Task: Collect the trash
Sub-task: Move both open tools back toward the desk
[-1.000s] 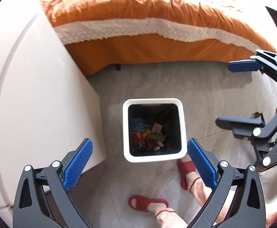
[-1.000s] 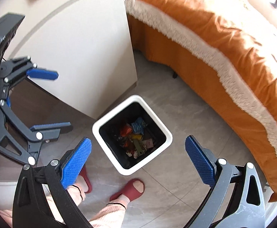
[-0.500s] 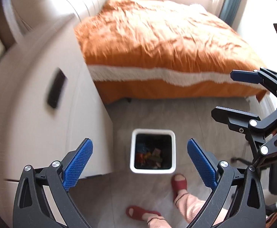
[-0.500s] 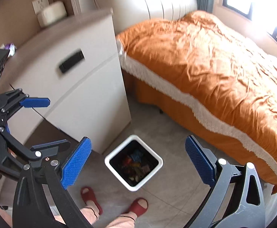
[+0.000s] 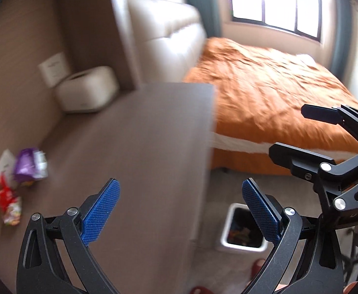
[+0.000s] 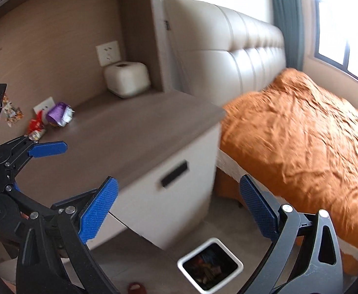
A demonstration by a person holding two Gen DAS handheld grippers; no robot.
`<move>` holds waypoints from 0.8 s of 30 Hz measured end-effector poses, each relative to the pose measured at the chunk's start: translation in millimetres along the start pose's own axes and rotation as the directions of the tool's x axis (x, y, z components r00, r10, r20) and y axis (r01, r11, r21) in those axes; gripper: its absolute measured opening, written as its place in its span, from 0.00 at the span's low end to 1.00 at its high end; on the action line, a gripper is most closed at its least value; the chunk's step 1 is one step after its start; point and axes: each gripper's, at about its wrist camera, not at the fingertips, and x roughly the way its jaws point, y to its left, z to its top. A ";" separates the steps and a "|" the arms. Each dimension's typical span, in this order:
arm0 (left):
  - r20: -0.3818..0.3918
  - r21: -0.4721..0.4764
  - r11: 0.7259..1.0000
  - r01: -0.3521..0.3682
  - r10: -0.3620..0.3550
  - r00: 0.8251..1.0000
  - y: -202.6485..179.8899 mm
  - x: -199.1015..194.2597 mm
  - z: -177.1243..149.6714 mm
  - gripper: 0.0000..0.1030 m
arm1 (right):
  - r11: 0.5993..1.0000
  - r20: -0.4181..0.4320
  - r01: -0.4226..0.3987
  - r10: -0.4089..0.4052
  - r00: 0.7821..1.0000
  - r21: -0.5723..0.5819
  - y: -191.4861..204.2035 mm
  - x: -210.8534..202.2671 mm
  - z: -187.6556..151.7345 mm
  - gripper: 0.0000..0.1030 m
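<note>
While both cameras look out over the nightstand top (image 5: 142, 147), the left gripper (image 5: 179, 208) hangs above its near edge with its blue pads spread wide and nothing between them. The right gripper (image 6: 176, 208) is likewise wide open and empty; in the left view it shows at about three o'clock, in the air over the gap between nightstand and bed (image 6: 301, 132).

The trash lies at the back of the nightstand top, near the wall: a purple wrapper (image 6: 58, 114) with a crumpled silver end, a red wrapper (image 6: 35, 128) just beside it towards seven o'clock, and a white card (image 5: 3, 164) touching or just behind them. A further speckled wrapper (image 6: 12, 112) shows at nine o'clock of the purple one, partly hidden by the left gripper's body in the right view. All of these sit well apart from either gripper.

The white bin (image 6: 209, 265) stands on the floor at about six o'clock in the right view, beside the nightstand front, with coloured scraps inside. A cream tissue box (image 6: 127, 82) sits in the back corner under a wall socket (image 6: 108, 52)
</note>
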 end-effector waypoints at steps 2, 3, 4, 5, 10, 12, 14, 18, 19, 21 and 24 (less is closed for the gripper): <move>0.010 -0.030 0.999 -0.044 0.044 0.999 28.3 -6.3 -2.0 0.95 | 0.999 0.020 -0.022 0.022 1.000 -0.035 22.1 6.2 13.0 0.96; 0.009 -0.041 0.998 -0.058 0.058 0.998 38.8 -8.6 -2.9 0.95 | 0.998 0.027 -0.033 0.035 0.999 -0.055 34.9 9.9 18.7 0.96; 0.011 -0.051 0.996 -0.072 0.073 0.997 51.5 -12.2 -4.4 0.95 | 0.996 0.034 -0.046 0.049 0.998 -0.074 46.5 14.4 24.5 0.96; 0.018 -0.062 0.994 -0.092 0.093 0.996 63.4 -16.2 -7.1 0.95 | 0.994 0.040 -0.064 0.068 0.997 -0.093 59.2 19.4 30.8 0.96; 0.032 -0.132 0.974 -0.183 0.189 0.981 123.2 -32.1 -17.1 0.95 | 0.977 0.019 -0.169 0.173 0.985 -0.130 107.2 46.5 54.6 0.96; 0.030 -0.164 0.962 -0.219 0.227 0.973 146.6 -37.9 -22.7 0.95 | 0.967 0.006 -0.210 0.213 0.977 -0.147 128.2 58.8 64.4 0.96; 0.021 -0.197 0.945 -0.261 0.270 0.963 170.6 -42.8 -28.4 0.95 | 0.954 -0.006 -0.249 0.251 0.968 -0.166 149.4 72.5 73.2 0.96; -0.001 -0.233 0.918 -0.322 0.330 0.944 211.0 -44.8 -40.4 0.95 | 0.931 -0.060 -0.307 0.302 0.952 -0.199 190.9 101.7 87.7 0.96; -0.004 -0.241 0.911 -0.333 0.342 0.940 221.2 -43.4 -43.4 0.95 | 0.926 -0.066 -0.316 0.309 0.949 -0.208 200.2 107.5 90.8 0.96; -0.015 -0.258 0.898 -0.356 0.365 0.931 242.2 -39.3 -49.7 0.95 | 0.915 -0.079 -0.331 0.321 0.944 -0.231 219.1 120.2 97.2 0.96; -0.029 -0.282 0.882 -0.378 0.386 0.922 267.1 -31.8 -55.8 0.95 | 0.903 -0.098 -0.349 0.335 0.937 -0.250 244.7 141.2 106.0 0.96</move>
